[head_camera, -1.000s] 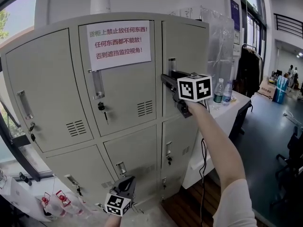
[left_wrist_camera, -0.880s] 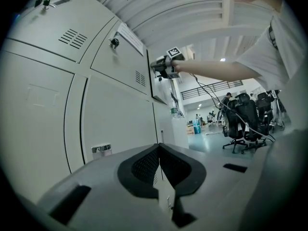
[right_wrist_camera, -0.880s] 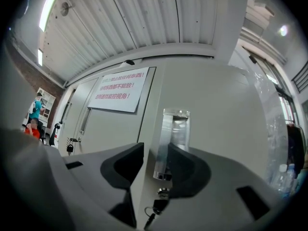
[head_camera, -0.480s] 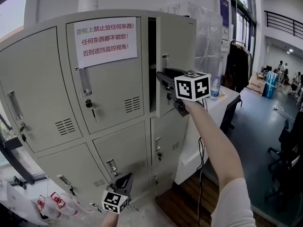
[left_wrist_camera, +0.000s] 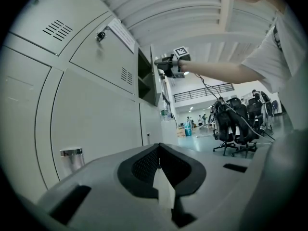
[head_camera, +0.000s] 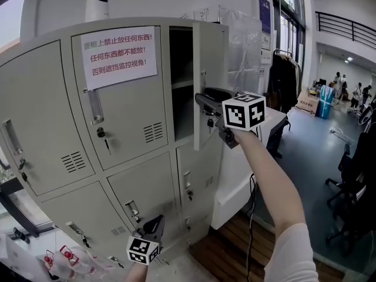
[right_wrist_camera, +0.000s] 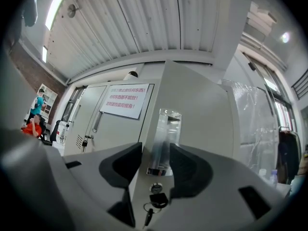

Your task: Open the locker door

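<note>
The grey locker bank (head_camera: pixel 70 110) fills the left of the head view. Its upper right door (head_camera: pixel 210 57) stands swung out, showing the dark inside (head_camera: pixel 181 81) with a shelf. My right gripper (head_camera: pixel 202 101) is at that door's chrome handle (right_wrist_camera: pixel 163 138). The handle stands between the jaws, which have just been opening; the left pad shows a gap to it. A key (right_wrist_camera: pixel 155 196) hangs in the lock below. My left gripper (head_camera: pixel 155 223) is low beside the bottom lockers, shut (left_wrist_camera: pixel 159 165) on nothing.
A paper sign (head_camera: pixel 119 54) is taped to the middle upper door and a white device (head_camera: pixel 97 7) stands on top. A white table (head_camera: pixel 276 119) adjoins the lockers at the right. Office chairs (head_camera: pixel 355 175) stand further right. Bags (head_camera: pixel 59 257) lie at lower left.
The upper right door went from closed to standing wide open. My right gripper drew back with the handle, away from the locker front. The left gripper stayed low.
</note>
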Motion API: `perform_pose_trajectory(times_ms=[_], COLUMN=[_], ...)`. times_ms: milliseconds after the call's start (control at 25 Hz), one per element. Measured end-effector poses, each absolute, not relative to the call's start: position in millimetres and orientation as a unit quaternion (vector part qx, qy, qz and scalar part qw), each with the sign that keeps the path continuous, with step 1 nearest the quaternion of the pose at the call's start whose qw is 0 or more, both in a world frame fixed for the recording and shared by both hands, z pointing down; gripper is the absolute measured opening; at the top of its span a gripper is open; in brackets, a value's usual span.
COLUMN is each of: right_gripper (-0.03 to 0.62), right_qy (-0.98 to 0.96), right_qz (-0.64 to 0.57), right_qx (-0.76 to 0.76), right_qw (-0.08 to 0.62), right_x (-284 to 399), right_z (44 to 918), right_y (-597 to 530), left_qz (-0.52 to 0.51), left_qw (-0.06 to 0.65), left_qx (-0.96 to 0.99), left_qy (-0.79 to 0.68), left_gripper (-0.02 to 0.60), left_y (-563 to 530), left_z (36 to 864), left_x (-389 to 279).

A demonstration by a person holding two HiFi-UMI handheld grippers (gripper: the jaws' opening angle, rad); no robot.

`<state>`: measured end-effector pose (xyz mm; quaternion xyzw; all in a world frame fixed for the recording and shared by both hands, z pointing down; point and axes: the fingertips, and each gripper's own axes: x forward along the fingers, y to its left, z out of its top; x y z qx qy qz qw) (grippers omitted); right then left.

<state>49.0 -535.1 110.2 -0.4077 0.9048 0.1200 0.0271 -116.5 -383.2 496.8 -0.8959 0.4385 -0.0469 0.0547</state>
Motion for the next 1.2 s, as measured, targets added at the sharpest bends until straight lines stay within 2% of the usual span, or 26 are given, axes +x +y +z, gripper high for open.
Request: perform_pose_trajectory(times_ms=[520,1080,1200], right_gripper=[0.178,0.175,0.155], right_qy=[0.894,0.848,0.835], right_qz=[0.129,0.104,0.099], right_qx=[-0.43,-0.519,-0.542], right_qw=[0.008,0.005,0.006], right_x=[119,228,250], right_z=[109,111,113], right_y=[-501,-483,-485], left_qz=[-0.035,-0.037,-0.037], left_qw=[0.053,0.058,0.06], left_qx=[-0.913,-0.936,-0.939], left_qy=[0.403,0.347,0.338], left_gripper=[0.009,0.008,0.009], left_y=[-385,-384,-386], left_z=[496,497,496], left_x=[-67,-6,4])
